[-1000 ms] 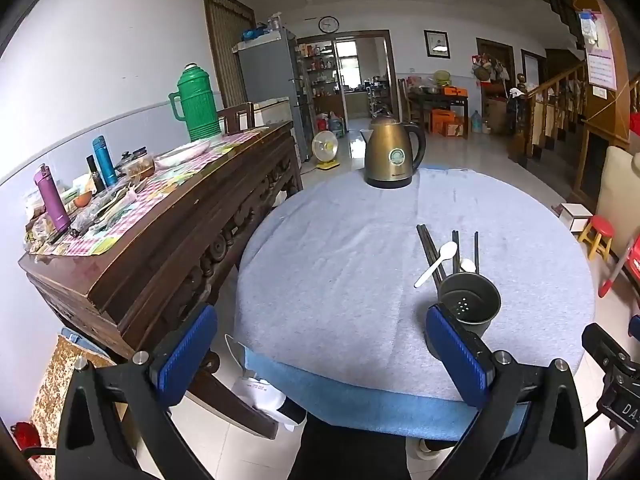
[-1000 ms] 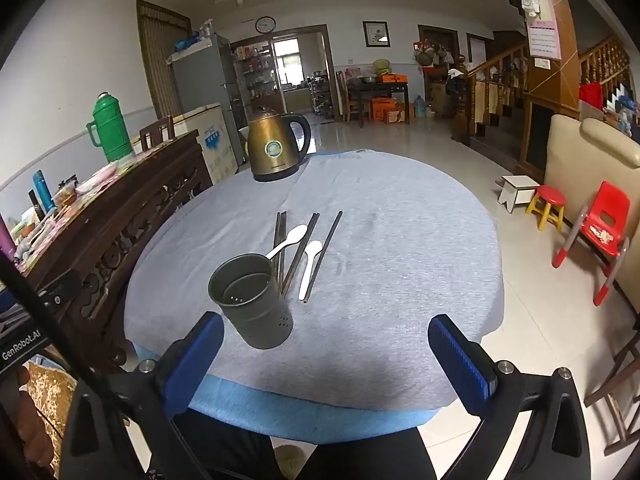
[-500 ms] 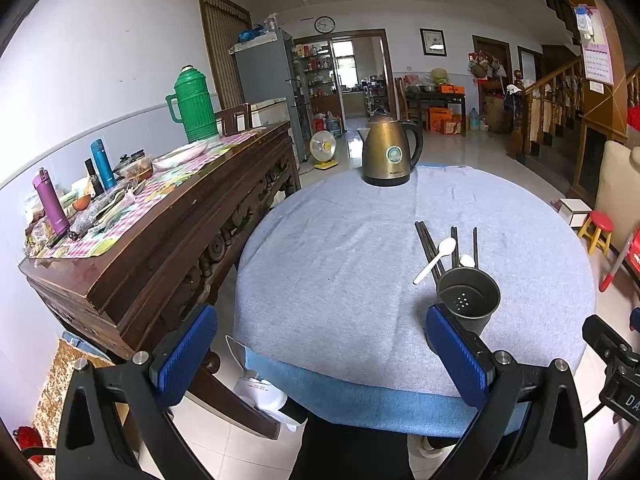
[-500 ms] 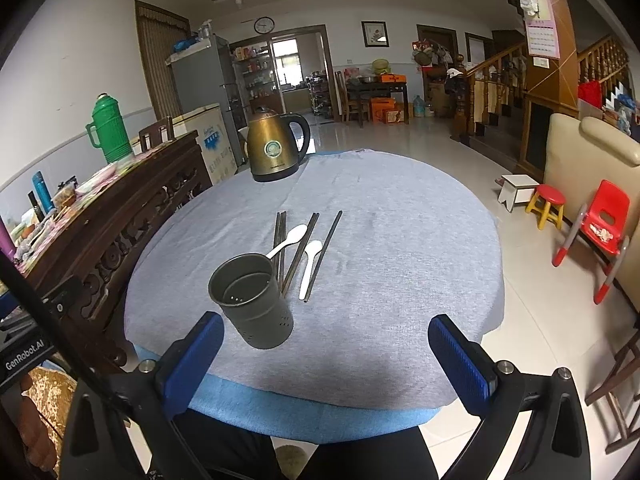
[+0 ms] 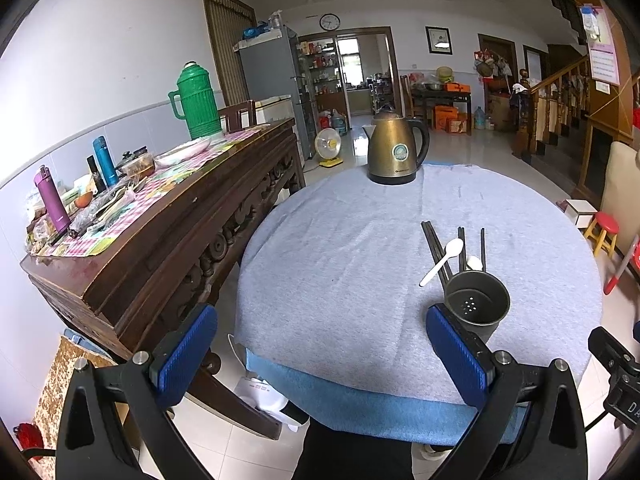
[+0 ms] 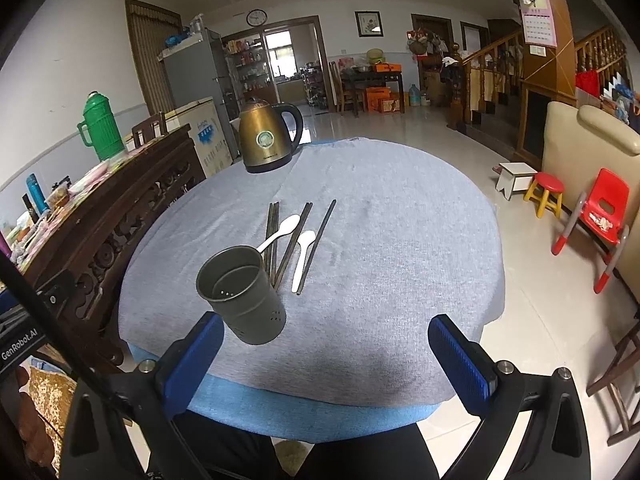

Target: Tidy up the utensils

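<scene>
Both grippers, left (image 5: 320, 348) and right (image 6: 326, 354), hang wide apart, holding nothing. Just beyond the perforated metal utensil holder (image 6: 242, 294) lie dark chopsticks (image 6: 290, 242) and two white spoons (image 6: 302, 258), with the bronze kettle (image 6: 268, 140) far behind.

From your left wrist view, the utensil holder (image 5: 477, 308) hides the near ends of the chopsticks (image 5: 434, 242) and all but the bowl of 1 white spoon (image 5: 474, 263); your blue pad (image 5: 456, 350) covers the holder's base. From your right wrist view, the holder (image 6: 242, 294) covers the handle end of the other spoon (image 6: 280, 232). The near edge of the table (image 6: 400, 320) disappears behind both grippers. The kettle (image 6: 267, 140) label is too small to read.
</scene>
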Demonstrator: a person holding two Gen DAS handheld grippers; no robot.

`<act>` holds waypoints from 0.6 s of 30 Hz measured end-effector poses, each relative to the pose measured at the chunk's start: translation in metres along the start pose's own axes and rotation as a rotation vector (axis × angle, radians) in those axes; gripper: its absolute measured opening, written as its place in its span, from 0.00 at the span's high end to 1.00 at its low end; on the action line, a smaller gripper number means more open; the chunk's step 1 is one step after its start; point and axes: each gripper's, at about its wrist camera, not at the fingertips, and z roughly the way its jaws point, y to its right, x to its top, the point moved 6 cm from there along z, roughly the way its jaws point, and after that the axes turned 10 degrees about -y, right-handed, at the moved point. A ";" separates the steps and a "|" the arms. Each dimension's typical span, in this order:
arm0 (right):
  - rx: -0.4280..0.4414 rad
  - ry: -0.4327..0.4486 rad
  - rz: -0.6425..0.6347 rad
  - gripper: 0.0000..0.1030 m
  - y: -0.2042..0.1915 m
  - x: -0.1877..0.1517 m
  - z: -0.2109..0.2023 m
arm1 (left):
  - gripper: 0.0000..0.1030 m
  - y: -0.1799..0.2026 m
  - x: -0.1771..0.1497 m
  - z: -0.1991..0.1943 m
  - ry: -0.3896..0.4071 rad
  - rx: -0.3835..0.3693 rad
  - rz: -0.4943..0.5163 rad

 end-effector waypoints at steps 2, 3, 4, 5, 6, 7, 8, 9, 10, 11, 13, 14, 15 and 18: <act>-0.011 0.003 -0.012 0.00 0.001 0.000 0.003 | 0.00 -0.001 0.000 0.004 -0.007 0.000 -0.001; -0.008 0.001 -0.011 0.00 0.001 0.001 0.004 | 0.00 0.000 0.000 0.006 -0.010 -0.001 -0.001; -0.006 0.006 -0.010 0.00 0.001 0.001 0.006 | 0.00 0.000 0.001 0.009 -0.015 -0.003 0.001; -0.005 0.008 -0.009 0.00 0.001 0.003 0.007 | 0.00 0.000 0.001 0.011 -0.018 -0.002 0.002; -0.005 0.009 -0.008 0.00 0.001 0.004 0.009 | 0.00 0.000 0.002 0.013 -0.020 -0.002 0.002; -0.005 0.008 -0.008 0.00 0.001 0.005 0.010 | 0.00 0.000 0.002 0.016 -0.023 -0.003 0.001; -0.003 0.007 -0.007 0.00 0.002 0.006 0.011 | 0.00 0.001 0.002 0.018 -0.028 -0.006 0.000; -0.002 0.006 -0.007 0.00 0.002 0.007 0.013 | 0.00 0.001 0.002 0.022 -0.033 -0.011 0.000; -0.002 0.007 -0.008 0.00 0.002 0.008 0.014 | 0.00 0.002 0.002 0.025 -0.038 -0.015 0.000; 0.001 0.002 -0.008 0.00 0.001 0.009 0.016 | 0.00 0.003 0.002 0.028 -0.044 -0.019 0.001; 0.004 -0.006 -0.014 0.00 0.000 0.013 0.020 | 0.00 0.005 0.003 0.035 -0.056 -0.031 0.006; 0.002 -0.010 -0.017 0.00 0.000 0.015 0.022 | 0.00 0.005 0.004 0.038 -0.058 -0.035 0.006; 0.004 -0.006 -0.019 0.00 -0.001 0.017 0.023 | 0.00 0.006 0.005 0.041 -0.060 -0.041 0.004; 0.010 -0.003 -0.025 0.00 -0.004 0.024 0.030 | 0.00 0.007 0.009 0.050 -0.063 -0.057 0.001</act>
